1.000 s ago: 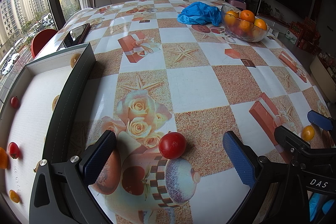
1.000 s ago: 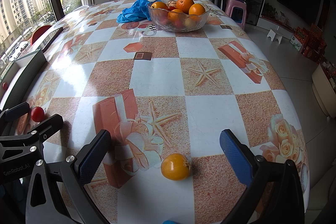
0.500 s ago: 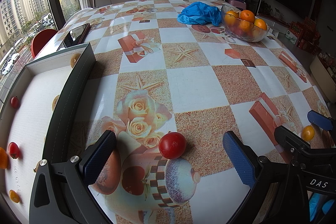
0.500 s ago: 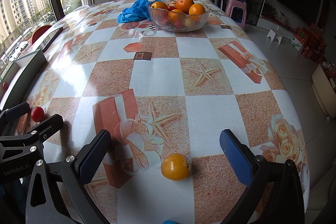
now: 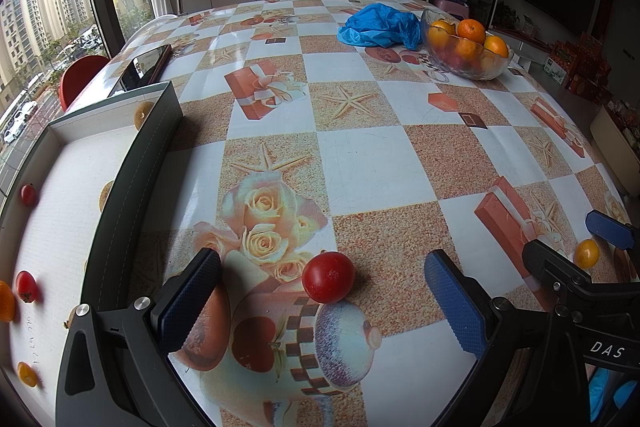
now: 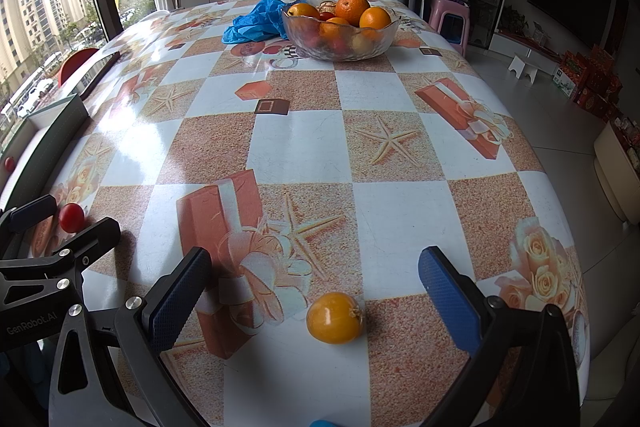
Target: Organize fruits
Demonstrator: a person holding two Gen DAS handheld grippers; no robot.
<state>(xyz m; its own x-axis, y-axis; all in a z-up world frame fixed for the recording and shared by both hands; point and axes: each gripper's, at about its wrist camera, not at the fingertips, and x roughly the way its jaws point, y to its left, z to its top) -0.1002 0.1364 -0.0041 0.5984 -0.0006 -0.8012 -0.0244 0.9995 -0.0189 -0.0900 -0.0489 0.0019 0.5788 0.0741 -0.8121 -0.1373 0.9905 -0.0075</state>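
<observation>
Squarely between the wide-spread pads of the left gripper (image 5: 322, 291), at twelve o'clock, the red tomato (image 5: 328, 277) is found; the yellow fruit (image 6: 335, 317) is likewise bracketed by the wide-spread right gripper (image 6: 316, 303).

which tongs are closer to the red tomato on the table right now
Left. The left tongs stand open around the red tomato; the right tongs are off to its right, open around the yellow fruit.

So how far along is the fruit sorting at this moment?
Partly done: several small red and orange fruits already lie in the tray. In hand: nothing gripped; the left gripper is open around the red tomato, the right gripper open around the yellow fruit. Left: both loose fruits; the glass bowl is full.
</observation>
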